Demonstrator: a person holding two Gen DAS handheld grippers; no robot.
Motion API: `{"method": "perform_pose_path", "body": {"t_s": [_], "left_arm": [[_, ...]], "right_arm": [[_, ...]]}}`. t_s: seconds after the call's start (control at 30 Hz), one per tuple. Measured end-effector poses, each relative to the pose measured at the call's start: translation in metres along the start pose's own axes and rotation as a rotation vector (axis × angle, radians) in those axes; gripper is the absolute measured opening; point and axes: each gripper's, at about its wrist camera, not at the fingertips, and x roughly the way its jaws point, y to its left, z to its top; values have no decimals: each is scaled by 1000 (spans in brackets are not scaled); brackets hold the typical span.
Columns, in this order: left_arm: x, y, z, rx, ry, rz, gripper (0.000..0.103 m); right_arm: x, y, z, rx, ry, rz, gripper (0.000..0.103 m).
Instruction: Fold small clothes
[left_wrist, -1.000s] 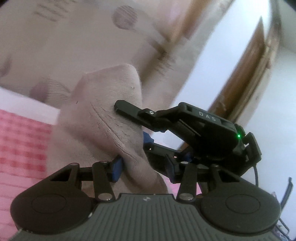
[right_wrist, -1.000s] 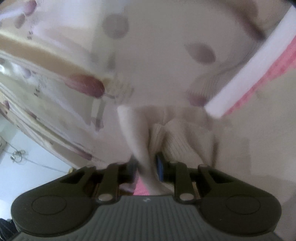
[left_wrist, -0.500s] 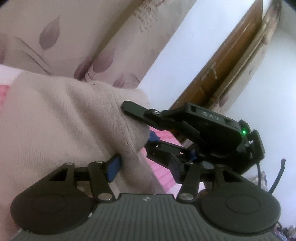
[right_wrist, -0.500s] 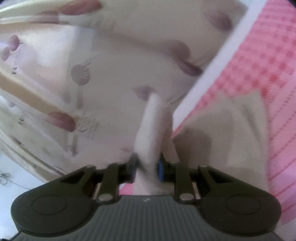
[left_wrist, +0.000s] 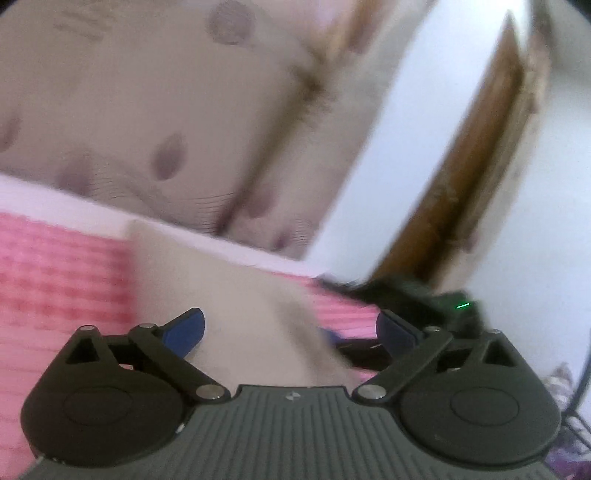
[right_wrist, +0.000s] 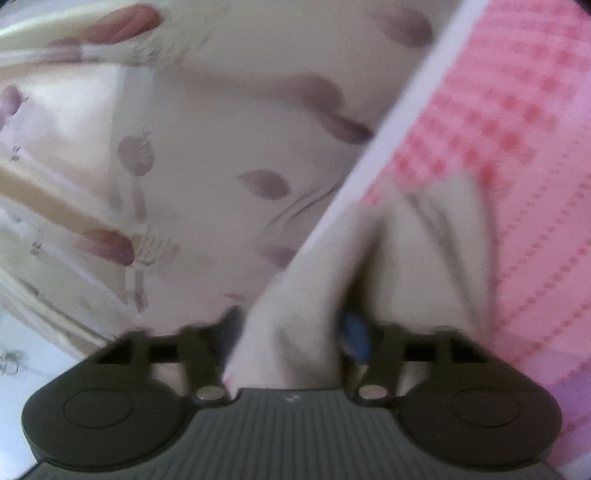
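Note:
A small beige knit garment lies on the pink checked cover. My left gripper hovers low over its near part. Its jaws are opening and stand wide, and the blue pads are clear of the cloth. In the right wrist view a raised fold of the same garment stands between the fingers of my right gripper. Its jaws are opening too, spread apart beside the fold. The rest of the garment spreads flat beyond. The right gripper shows blurred in the left wrist view.
The pink cover ends in a white edge before a cream curtain with purple leaves. A wooden door frame and a white wall stand to the right. Both views are motion-blurred.
Both grippers' jaws have spread apart. The garment left the left gripper's pads and dropped flat onto the pink cover. The right gripper came down toward the cover with the fold.

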Motion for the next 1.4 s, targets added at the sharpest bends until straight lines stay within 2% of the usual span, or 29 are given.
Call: {"method": "perform_pose_path", "body": {"t_s": [0.13, 0.17, 0.27, 0.37, 0.47, 0.57, 0.63, 0.73, 0.77, 0.83, 0.87, 0.97, 1.07, 1.1, 1.17, 1.23, 1.3, 1.4], "left_arm": [[6, 19, -14, -40, 40, 39, 97], [7, 21, -17, -52, 51, 31, 97], [16, 18, -26, -28, 93, 38, 97], [14, 15, -27, -35, 94, 6, 97], [24, 6, -24, -56, 101, -35, 97], [36, -13, -25, -26, 122, -74, 97], [37, -24, -28, 26, 111, -57, 97], [30, -27, -33, 51, 91, -29, 97], [29, -28, -35, 55, 89, -24, 97], [18, -30, -38, 70, 90, -10, 97], [11, -32, -38, 81, 81, 1, 97], [-11, -36, -37, 118, 73, 27, 98], [-30, -45, -41, 237, 93, 105, 96], [-31, -47, -45, 271, 116, 131, 96], [-30, -50, -58, 326, 186, 192, 89], [-23, -54, -69, 377, 226, 244, 86], [-15, -58, -72, 403, 219, 287, 86], [-2, -58, -66, 381, 189, 351, 86]], "right_arm": [[23, 18, -2, -106, 38, -84, 76], [28, 23, -4, -148, 51, -101, 74], [38, 31, -12, -242, 85, -139, 29], [26, 37, -11, -251, 48, -120, 27], [4, 56, -5, -286, -2, -87, 27], [-13, 72, 7, -344, -32, -104, 27], [-14, 66, 17, -343, -20, -145, 26], [-7, 36, 21, -314, 32, -301, 28], [-6, 23, 19, -300, 46, -323, 28], [-17, 5, 19, -212, -3, -264, 35], [-25, 1, 20, -168, -44, -236, 45], [-54, 14, 17, -183, -175, -219, 62], [-78, 45, 0, -291, -234, -176, 63], [-80, 57, -6, -345, -223, -170, 63], [-71, 81, -22, -482, -164, -185, 63], [-55, 90, -37, -578, -100, -214, 62], [-39, 85, -46, -615, -58, -290, 62], [-29, 68, -54, -591, -15, -342, 60]]}}
